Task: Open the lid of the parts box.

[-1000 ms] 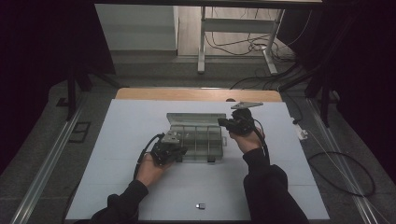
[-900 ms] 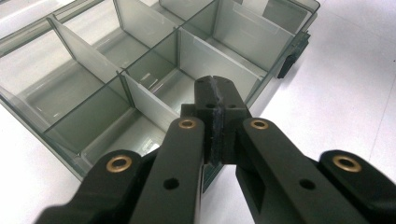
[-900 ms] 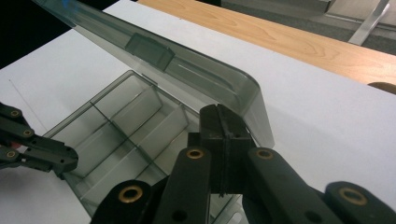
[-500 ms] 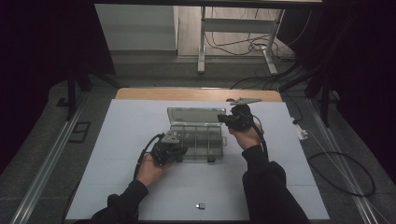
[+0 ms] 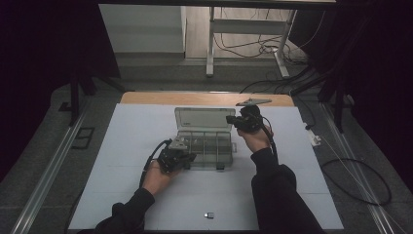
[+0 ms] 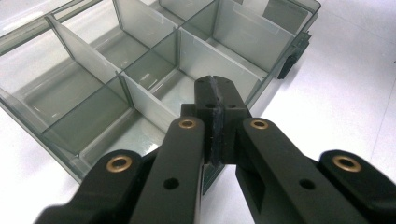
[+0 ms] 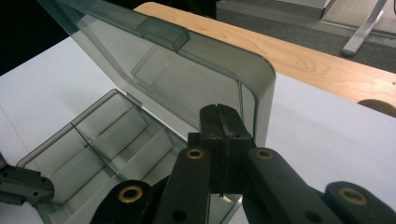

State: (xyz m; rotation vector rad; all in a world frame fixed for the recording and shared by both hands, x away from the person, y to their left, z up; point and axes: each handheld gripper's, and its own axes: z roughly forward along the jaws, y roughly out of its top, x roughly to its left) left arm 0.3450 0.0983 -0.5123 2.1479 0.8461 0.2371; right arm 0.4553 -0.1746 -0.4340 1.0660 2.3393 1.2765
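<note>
writing: no brand, label or readable text is made out on the box or the grippers.
box: a clear compartment box (image 5: 207, 146) is seen at the middle of the white table (image 5: 122, 146), base flat, dividers upright, compartments bare where visible.
lid: the hinged lid (image 5: 203, 119) is raised on the far side, tilted back, with a latch tab (image 7: 163, 30) at its top edge.
left gripper: the left gripper (image 6: 215, 93) is held over the near left corner of the box; jaws are pressed together with nothing between them. contact with the box wall cannot be told.
right gripper: the right gripper (image 7: 223, 122) is held at the right edge of the raised lid; jaws are pressed together, empty. whether the lid is touched cannot be told.
change: against the earlier frames, box, lid and both hands are found in the same places.
pose: both forearms enter from the near edge; the left hand (image 5: 158, 176) is low by the box, the right hand (image 5: 254, 139) is raised, wrist bent toward the lid.
other: a small dark part (image 5: 209, 214) lies near the front table edge, well apart from the box.
</note>
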